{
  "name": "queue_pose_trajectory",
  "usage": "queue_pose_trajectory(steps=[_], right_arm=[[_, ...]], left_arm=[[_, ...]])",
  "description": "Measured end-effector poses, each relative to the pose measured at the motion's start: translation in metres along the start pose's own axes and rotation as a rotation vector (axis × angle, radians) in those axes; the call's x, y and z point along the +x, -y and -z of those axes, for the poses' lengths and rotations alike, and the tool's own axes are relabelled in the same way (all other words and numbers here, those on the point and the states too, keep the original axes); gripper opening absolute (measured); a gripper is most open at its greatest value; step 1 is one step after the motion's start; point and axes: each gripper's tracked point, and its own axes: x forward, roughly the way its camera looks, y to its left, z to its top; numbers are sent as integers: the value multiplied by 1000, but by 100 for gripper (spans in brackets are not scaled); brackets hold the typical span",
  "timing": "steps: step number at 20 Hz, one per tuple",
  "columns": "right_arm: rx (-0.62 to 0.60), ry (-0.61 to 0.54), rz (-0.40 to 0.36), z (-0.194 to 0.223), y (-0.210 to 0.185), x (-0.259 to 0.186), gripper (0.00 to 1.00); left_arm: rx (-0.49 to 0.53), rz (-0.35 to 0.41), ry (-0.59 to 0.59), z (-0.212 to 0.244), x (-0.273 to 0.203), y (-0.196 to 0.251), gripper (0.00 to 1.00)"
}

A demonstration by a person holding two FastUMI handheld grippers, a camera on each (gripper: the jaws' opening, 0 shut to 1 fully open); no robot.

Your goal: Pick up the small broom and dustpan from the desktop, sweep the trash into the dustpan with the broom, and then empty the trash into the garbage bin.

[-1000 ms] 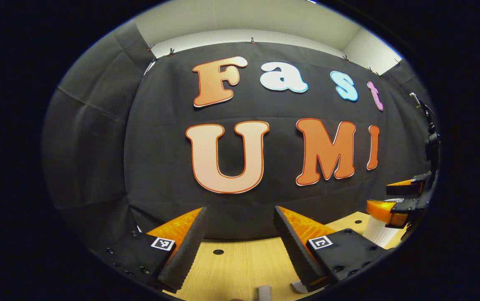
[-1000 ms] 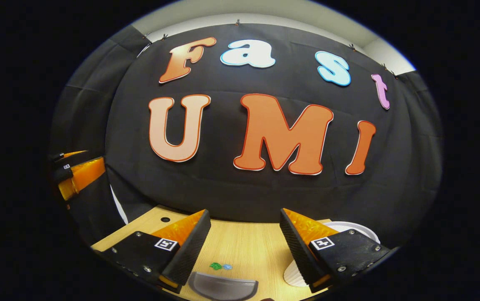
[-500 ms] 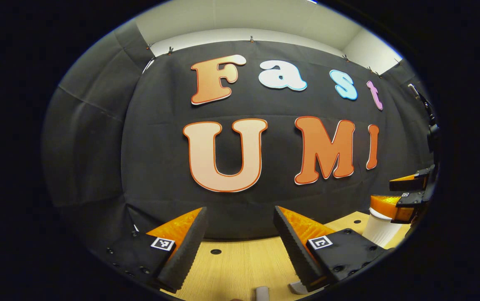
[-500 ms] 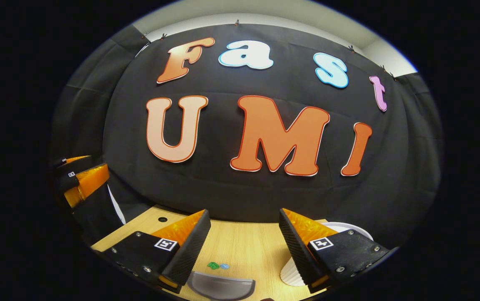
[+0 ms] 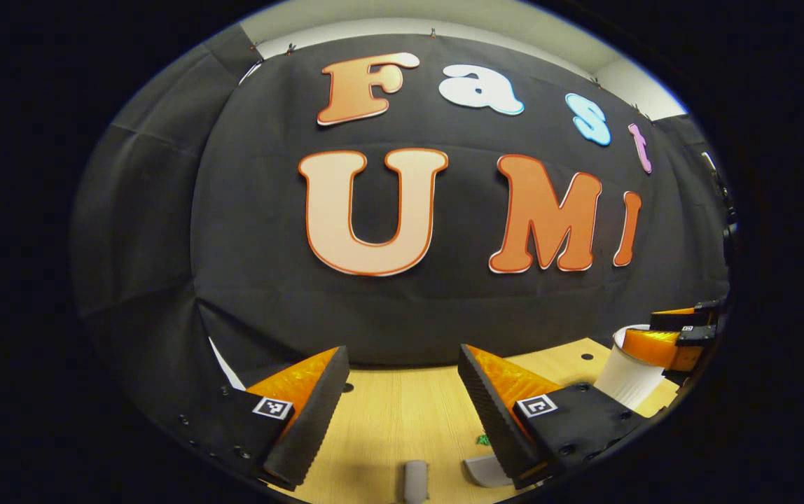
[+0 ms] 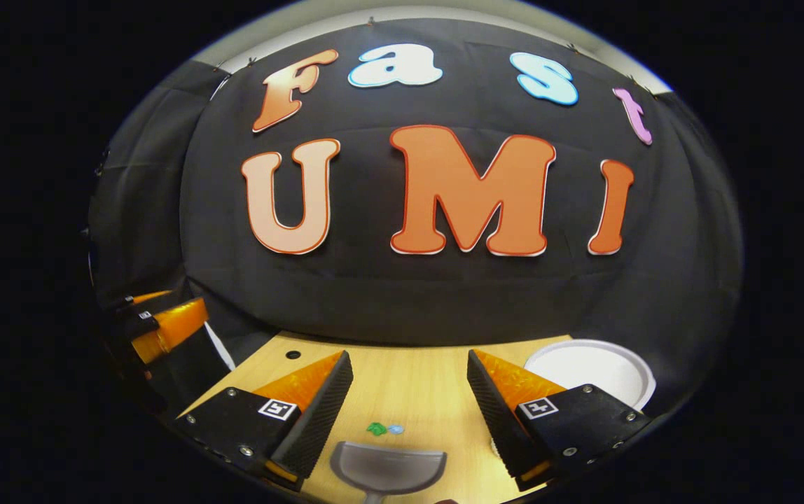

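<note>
A pale wood-grain desktop meets the booth's black cloth wall. On its right side stands a white, ribbed, round garbage bin. The grey, scoop-shaped plastic dustpan lies just below small green and blue trash. The left gripper and right gripper both hover spread wide, holding nothing.

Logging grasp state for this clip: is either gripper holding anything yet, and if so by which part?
Nothing is held. Left gripper and right gripper are both open above the desk; the grey dustpan lies on the desktop below the right one, ungripped.
</note>
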Motion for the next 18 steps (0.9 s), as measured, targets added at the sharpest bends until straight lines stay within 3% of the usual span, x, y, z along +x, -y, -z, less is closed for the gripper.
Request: queue_pose_trajectory(steps=[10, 18], right_arm=[[50, -275, -5, 89, -11, 1, 99], [107, -473, 3, 139, -15, -11, 98]], left_arm=[[17, 70, -287, 98, 5, 16, 98], [48, 154, -604, 194, -9, 25, 100]])
